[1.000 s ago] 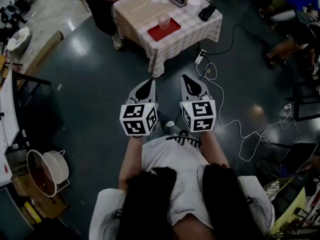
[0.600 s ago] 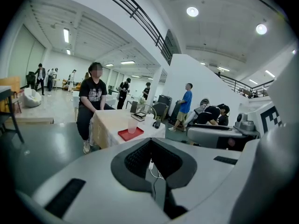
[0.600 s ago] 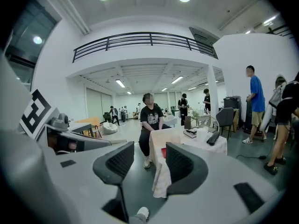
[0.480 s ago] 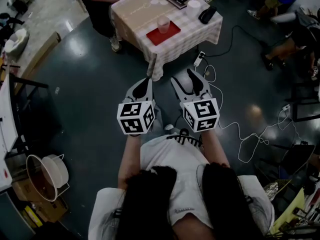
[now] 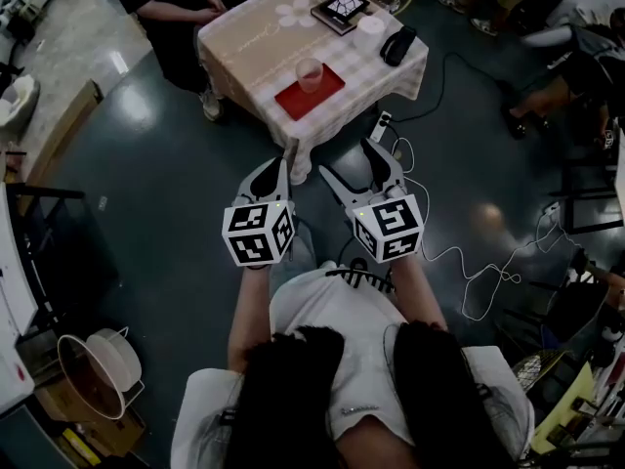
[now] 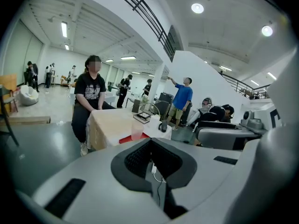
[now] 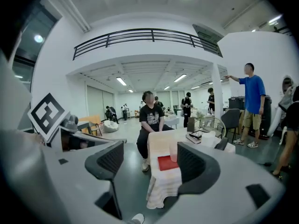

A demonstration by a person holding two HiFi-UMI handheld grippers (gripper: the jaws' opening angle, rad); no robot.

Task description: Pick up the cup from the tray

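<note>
Translucent cup (image 5: 310,73) upright on flat red tray (image 5: 292,99), checked-cloth table (image 5: 244,42), left gripper (image 5: 281,165) clenched empty, right gripper (image 5: 353,161) opening, empty

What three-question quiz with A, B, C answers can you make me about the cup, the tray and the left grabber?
1. Where is the cup? A on the floor; B on the tray; C in a gripper.
2. What colour is the tray? A red; B blue; C green.
3. How do the left gripper's jaws stand? A wide apart; B closed on the cup; C together, empty.
Answers: 1 B, the cup stands on the tray, on the table. 2 A, the tray shows red in every view. 3 C, the left gripper view shows the jaws meeting with nothing between them.
</note>
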